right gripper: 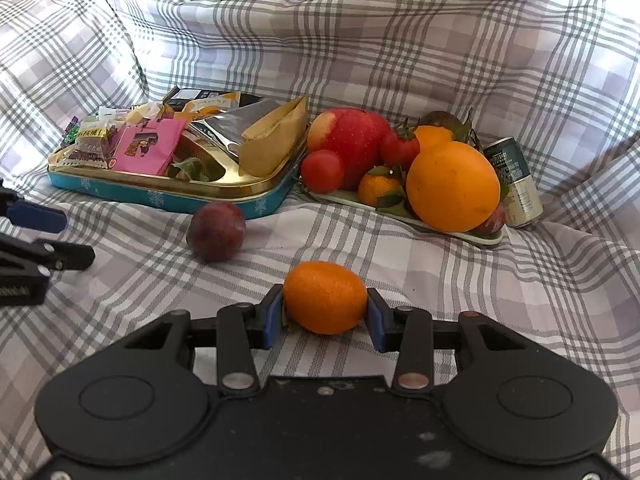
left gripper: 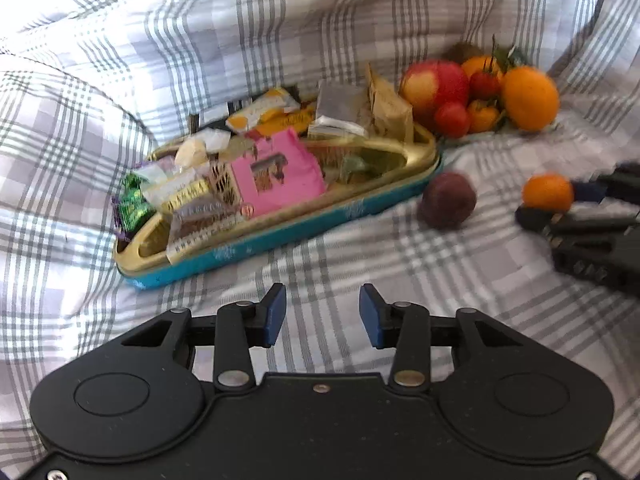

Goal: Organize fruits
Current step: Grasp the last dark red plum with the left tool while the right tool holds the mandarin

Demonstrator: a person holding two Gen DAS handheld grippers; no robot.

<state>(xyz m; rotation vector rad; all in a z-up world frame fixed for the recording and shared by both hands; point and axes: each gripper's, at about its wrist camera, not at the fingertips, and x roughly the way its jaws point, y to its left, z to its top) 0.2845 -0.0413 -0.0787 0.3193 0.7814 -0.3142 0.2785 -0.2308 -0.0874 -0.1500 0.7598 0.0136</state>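
From the left wrist, our left tool (left gripper: 323, 316) hangs open and empty over the checked cloth (left gripper: 360, 248), plum (left gripper: 447, 200) ahead. From the right wrist, our right tool (right gripper: 325, 317) clamps the small orange (right gripper: 325, 297), near the fruit plate (right gripper: 440, 229).

I note matt woven grey-checked cloth (right gripper: 400, 248), a glossy gold-lined turquoise metal tin (right gripper: 256, 184), a dimpled small orange citrus fruit (right gripper: 325, 297), and matt black plastic on my right gripper (right gripper: 325, 314).
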